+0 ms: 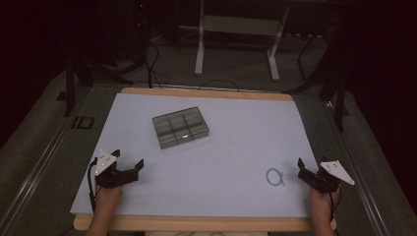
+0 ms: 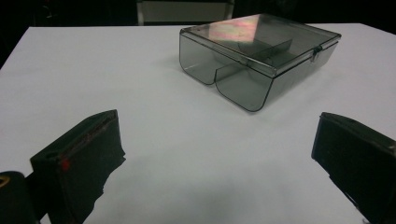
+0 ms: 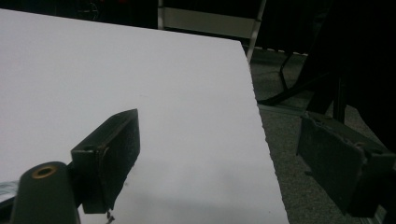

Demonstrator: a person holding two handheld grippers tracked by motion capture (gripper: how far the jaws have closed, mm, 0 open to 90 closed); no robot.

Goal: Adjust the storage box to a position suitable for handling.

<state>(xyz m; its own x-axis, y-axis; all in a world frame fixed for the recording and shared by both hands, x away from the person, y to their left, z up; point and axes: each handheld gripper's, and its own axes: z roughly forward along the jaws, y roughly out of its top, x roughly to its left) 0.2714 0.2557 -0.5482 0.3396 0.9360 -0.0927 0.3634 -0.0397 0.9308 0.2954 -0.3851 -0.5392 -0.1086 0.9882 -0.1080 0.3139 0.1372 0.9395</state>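
A smoky see-through box [image 1: 180, 129] with inner compartments and a shut lid lies on the white sheet [image 1: 236, 147], a little left of the middle. My left gripper [image 1: 128, 159] rests at the sheet's near left corner, open, nothing between its jaws. In the left gripper view the box [image 2: 259, 60] lies ahead and to the right of the open gripper [image 2: 217, 154]. A small silvery wire loop [image 1: 275, 177] lies near the right front. My right gripper [image 1: 312, 165] sits just right of the loop at the sheet's edge. In the right gripper view this gripper [image 3: 219, 154] is open and empty.
The sheet covers a wooden tabletop [image 1: 206, 92] whose edge shows at the back and front. A white metal frame [image 1: 236, 29] and dark cables stand on the floor behind. Grey carpet [image 3: 299, 154] lies past the sheet's right edge.
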